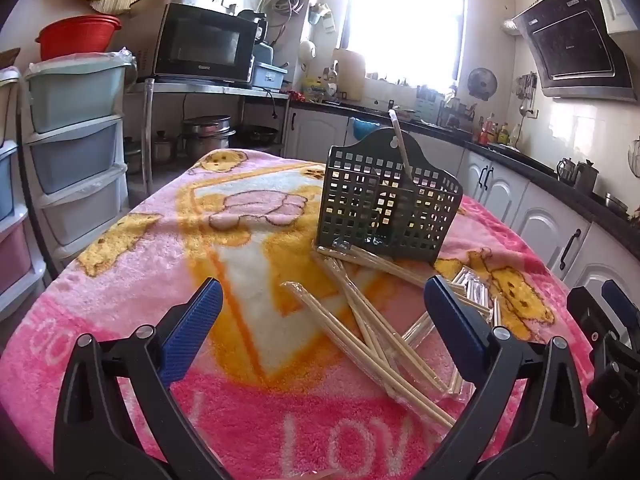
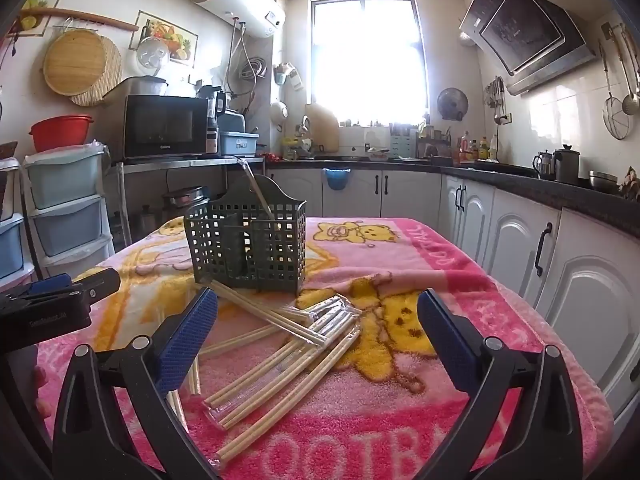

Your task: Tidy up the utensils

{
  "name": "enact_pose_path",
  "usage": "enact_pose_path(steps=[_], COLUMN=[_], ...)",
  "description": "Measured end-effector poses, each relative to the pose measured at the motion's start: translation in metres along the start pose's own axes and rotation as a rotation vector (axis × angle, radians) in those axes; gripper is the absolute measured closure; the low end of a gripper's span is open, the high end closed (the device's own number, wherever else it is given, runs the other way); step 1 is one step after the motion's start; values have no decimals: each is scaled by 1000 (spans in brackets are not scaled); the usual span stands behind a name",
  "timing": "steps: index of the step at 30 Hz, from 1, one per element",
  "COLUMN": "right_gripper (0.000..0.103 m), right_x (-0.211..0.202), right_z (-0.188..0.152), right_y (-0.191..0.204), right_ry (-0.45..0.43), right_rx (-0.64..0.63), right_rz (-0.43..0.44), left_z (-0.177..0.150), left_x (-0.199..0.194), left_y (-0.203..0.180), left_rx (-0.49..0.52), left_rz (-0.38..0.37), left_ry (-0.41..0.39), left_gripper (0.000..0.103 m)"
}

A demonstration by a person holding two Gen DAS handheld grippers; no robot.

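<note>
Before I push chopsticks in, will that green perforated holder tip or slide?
The green holder is probably light: thin perforated plastic, holding one wrapped pair. It stands on a soft blanket, partly over loose chopsticks, so it may rock or tip.

Blanket [image 2: 420, 276]: fluffy pink cloth over surface. Holder [image 2: 246, 240]: matt dark-green perforated plastic. Chopsticks [image 2: 280, 376]: pale wood, glossy clear wrap. Fingers [image 1: 192, 328]: ribbed blue pads.

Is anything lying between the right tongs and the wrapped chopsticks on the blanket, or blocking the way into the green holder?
Nothing visible does. The right tongs are open, with the wrapped chopsticks loose on the blanket directly ahead. The green holder stands upright behind them, its top open, with one wrapped pair already inside.
</note>
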State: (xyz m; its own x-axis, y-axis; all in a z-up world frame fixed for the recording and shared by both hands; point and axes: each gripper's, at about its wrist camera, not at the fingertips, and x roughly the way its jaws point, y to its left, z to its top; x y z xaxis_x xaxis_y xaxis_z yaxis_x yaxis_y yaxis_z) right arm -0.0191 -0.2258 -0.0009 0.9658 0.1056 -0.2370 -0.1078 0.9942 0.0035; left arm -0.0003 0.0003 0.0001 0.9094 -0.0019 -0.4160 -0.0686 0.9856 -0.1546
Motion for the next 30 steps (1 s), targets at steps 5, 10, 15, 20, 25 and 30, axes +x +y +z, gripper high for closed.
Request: enact_pose_path(steps=[5,10,15,20,25,30], right_gripper=[6,6,6,6,6,6], right_x=[-5,-9,-10,-10,-11,-13], right_z=[6,1,4,4,6,7], right_y=[3,3,4,3,5,4], right_ry=[-18,-50,-58,-58,-64,-66], right_rx=[-7,-13,-8,-7,-8,-5], right_rz=[3,10,12,13,14,15], left_z=[0,10,5,4,4,4], left_x=[0,-2,-7,-6,-7,-6], left_y=[0,-1,0,0,0,0], left_rx=[5,2,9,9,11,12], left_rz=[1,-3,-5,-9,-14,-14], left_ry=[-6,-13,-40,-52,-60,-62], left_gripper=[10,10,10,10,10,10])
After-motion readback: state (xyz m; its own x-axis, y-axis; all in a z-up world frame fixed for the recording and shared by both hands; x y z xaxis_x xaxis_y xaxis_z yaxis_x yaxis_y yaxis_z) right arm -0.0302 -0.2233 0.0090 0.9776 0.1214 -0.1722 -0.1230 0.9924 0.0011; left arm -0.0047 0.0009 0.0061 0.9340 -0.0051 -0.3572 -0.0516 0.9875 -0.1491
